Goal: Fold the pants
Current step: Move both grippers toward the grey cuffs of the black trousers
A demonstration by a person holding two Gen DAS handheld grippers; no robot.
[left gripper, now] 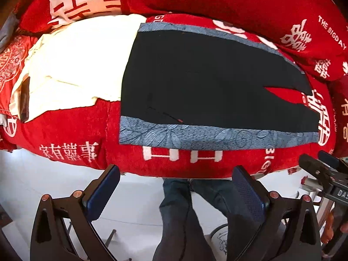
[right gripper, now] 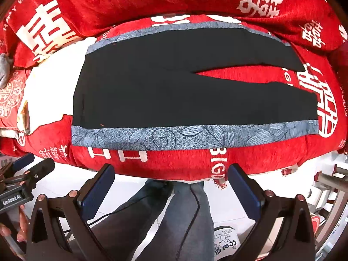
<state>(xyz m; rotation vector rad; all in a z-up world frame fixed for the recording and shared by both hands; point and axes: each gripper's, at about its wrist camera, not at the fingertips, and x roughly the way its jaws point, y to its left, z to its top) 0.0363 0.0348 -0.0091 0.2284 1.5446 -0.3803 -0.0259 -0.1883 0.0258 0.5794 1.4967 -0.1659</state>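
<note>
Two sets of tongs, both spread wide w/ nothing between them, hang in the air off the front edge of the bed. Left tongs [left gripper: 176,192] and right tongs [right gripper: 171,188] show blue pads [left gripper: 102,193] on black arms. Black pants with blue-grey leaf-print side stripes [right gripper: 174,87] lie flat and unfolded on the red plush bedspread with white characters [right gripper: 174,163], waistband to the left, legs running right w/ a narrow red gap between them near the cuffs. White cloth [left gripper: 76,65] lies just left of the waistband, touching or slightly under it (can't tell which). Below the tongs: person's legs in dark jeans [right gripper: 174,217] over white floor tiles [left gripper: 43,184].
</note>
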